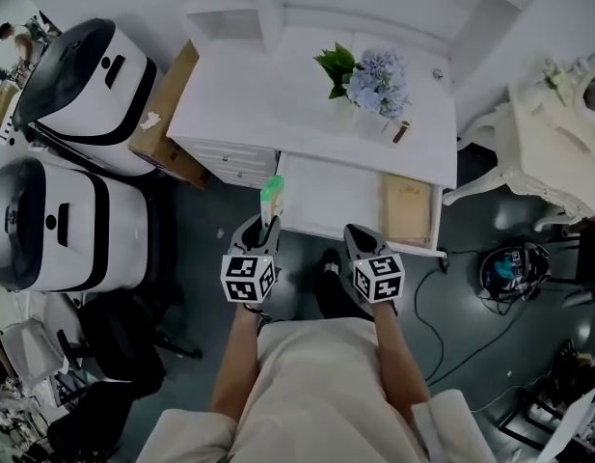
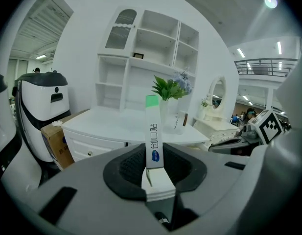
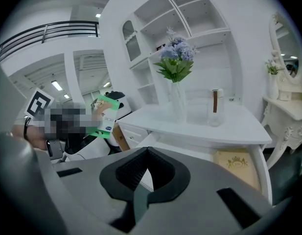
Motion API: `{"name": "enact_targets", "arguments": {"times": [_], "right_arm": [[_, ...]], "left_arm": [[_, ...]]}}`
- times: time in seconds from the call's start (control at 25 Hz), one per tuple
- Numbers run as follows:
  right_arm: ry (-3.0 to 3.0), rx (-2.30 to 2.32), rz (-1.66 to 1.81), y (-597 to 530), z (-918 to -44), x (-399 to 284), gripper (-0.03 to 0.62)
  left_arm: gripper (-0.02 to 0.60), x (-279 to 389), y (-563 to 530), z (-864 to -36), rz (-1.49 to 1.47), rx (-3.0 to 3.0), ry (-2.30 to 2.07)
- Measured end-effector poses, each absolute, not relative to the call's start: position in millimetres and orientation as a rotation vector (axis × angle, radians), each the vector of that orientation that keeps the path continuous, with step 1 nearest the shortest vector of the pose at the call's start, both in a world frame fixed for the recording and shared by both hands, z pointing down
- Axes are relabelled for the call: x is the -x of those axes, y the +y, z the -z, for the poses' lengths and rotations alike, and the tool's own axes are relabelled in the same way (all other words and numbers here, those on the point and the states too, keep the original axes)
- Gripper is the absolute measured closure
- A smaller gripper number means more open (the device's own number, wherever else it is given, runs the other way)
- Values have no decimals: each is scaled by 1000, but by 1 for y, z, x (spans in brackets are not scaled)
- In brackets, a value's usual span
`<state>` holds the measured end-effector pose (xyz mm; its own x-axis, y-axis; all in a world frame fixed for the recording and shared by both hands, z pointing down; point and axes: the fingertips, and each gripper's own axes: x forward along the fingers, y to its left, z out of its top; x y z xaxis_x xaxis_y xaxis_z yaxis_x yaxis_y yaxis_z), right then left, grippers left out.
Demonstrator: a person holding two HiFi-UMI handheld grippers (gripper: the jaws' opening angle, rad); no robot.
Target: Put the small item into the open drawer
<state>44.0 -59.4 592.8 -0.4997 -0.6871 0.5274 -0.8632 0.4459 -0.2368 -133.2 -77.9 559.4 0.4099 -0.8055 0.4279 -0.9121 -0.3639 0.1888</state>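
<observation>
Just short of the open drawer (image 1: 328,199), left tongs (image 1: 262,231) clamp the small box (image 1: 271,195) upright; right tongs (image 1: 361,241) are closed, empty. Carrying step, seemingly; next, reach farther over the drawer and release.

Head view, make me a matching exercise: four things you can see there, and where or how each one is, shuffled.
Things:
1 green-and-white box
2 tan flat item
3 flower vase
4 right gripper

States:
A standing on the desk top
B shut, nothing in it
C clamped in the left gripper
D lying in the open drawer

Pairs: 1-C, 2-D, 3-A, 4-B.
</observation>
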Motion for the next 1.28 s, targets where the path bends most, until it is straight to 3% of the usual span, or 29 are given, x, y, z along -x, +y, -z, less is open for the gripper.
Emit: {"name": "enact_targets", "arguments": {"times": [0.84,1.28], "right_arm": [[-2404,-1104,-766,-160,-617,-85,569],[-2424,-1011,-777,-155,-624,-78,569]], "left_arm": [[479,59,-153,-616,-416,-2108,-1365],[478,32,-140,-671,-617,-2048,-1159]]}}
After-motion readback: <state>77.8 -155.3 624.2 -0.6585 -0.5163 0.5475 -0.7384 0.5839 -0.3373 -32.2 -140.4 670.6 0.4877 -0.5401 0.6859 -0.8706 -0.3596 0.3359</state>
